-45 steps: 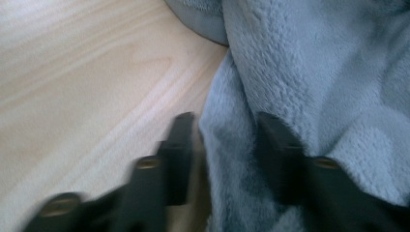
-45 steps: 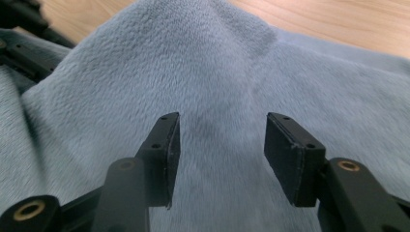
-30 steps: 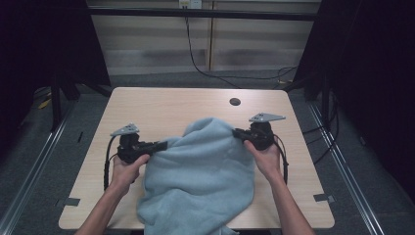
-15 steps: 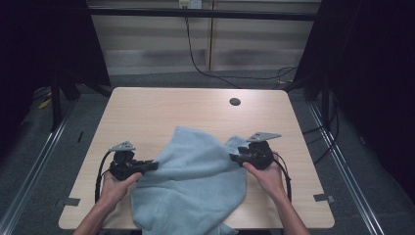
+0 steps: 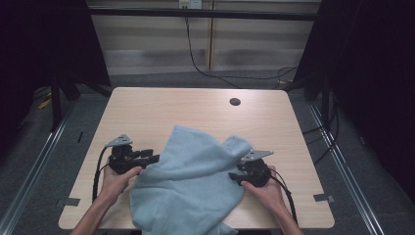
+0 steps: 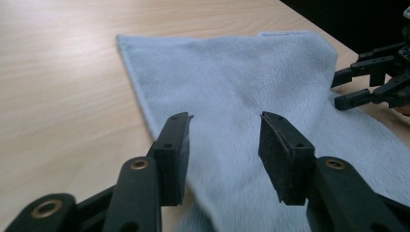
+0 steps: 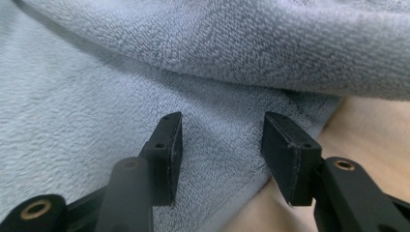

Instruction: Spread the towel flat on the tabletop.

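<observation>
Pale-blue terry towel is lying crumpled on the wooden table, spilling over its six-o'clock edge. Left gripper at the towel's nine o'clock has just been opening, jaws apart, gripping nothing; right gripper at three o'clock is likewise gaping, empty.

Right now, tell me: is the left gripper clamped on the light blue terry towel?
No, the left gripper has its jaws apart, with the light blue terry towel lying flat on the table beyond them.
</observation>
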The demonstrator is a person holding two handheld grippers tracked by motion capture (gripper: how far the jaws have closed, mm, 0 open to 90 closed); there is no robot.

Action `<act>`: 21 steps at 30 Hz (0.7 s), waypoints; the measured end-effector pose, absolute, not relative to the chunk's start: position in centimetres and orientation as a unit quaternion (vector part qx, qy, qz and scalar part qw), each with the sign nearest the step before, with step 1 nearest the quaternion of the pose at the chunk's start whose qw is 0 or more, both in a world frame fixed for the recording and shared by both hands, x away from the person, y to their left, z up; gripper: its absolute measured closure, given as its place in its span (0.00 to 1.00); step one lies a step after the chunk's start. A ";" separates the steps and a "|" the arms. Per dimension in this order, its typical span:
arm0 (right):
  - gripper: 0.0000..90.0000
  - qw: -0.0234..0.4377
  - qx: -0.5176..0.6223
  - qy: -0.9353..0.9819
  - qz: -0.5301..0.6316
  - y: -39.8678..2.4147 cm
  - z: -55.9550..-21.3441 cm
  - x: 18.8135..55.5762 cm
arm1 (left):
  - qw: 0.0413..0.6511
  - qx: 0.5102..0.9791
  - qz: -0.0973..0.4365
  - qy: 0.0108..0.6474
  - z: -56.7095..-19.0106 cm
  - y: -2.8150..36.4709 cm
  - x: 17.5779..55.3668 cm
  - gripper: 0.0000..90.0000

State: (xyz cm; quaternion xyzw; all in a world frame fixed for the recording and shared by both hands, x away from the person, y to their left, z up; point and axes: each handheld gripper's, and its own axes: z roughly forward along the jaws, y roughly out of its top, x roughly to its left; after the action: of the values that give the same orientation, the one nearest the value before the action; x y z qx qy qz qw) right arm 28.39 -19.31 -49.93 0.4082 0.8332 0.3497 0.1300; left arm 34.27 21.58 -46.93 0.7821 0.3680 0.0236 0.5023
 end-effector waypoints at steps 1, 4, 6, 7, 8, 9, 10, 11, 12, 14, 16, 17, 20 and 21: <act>0.59 0.138 0.410 0.831 0.349 -19.1 -50.0 28.4 | 0.500 0.787 0.017 0.360 -47.2 21.1 34.6 0.63; 0.75 0.141 0.406 0.833 0.348 -19.0 -50.0 28.5 | 0.439 0.829 0.023 0.345 -48.8 18.9 35.6 0.67; 0.90 0.135 0.409 0.833 0.348 -19.0 -49.9 28.5 | 0.415 0.837 0.023 0.355 -49.8 18.6 35.9 0.71; 0.93 0.133 0.410 0.832 0.350 -19.1 -49.9 28.5 | 0.408 0.842 0.030 0.352 -50.3 18.7 36.0 0.72; 0.94 0.131 0.412 0.832 0.346 -19.3 -49.8 28.5 | 0.407 0.843 0.034 0.351 -50.3 18.9 35.9 0.74; 0.95 0.127 0.415 0.831 0.347 -19.5 -49.7 28.5 | 0.399 0.845 0.044 0.353 -50.1 19.1 35.9 0.76; 0.95 0.126 0.415 0.833 0.344 -19.9 -49.4 28.6 | 0.391 0.847 0.051 0.355 -50.0 19.3 35.9 0.78; 0.95 0.126 0.415 0.833 0.344 -19.9 -49.4 28.6 | 0.386 0.847 0.062 0.359 -50.0 19.7 35.8 0.78; 0.95 0.129 0.419 0.830 0.346 -20.3 -49.2 28.7 | 0.392 0.839 0.059 0.372 -50.1 20.3 35.6 0.78; 0.95 0.137 0.430 0.811 0.372 -21.3 -48.1 28.7 | 0.396 0.838 0.062 0.370 -50.2 21.3 34.8 0.80; 0.95 0.136 0.431 0.810 0.374 -21.4 -47.9 28.6 | 0.390 0.840 0.068 0.372 -50.1 22.0 34.0 0.80; 0.95 0.132 0.427 0.812 0.376 -21.4 -47.8 28.3 | 0.389 0.838 0.071 0.376 -50.0 22.4 33.4 0.80; 0.95 0.131 0.417 0.820 0.369 -21.4 -47.8 26.9 | 0.400 0.831 0.061 0.381 -50.1 23.4 32.1 0.79; 0.95 0.125 0.418 0.819 0.373 -21.5 -47.8 26.3 | 0.402 0.830 0.057 0.381 -50.1 23.7 31.9 0.78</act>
State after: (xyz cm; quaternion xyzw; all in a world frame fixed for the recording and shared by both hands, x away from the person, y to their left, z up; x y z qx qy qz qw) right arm 26.26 -21.46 -47.85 0.4176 0.8189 0.3733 0.1253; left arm 31.86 23.71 -50.13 0.8305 0.3813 0.0573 0.4020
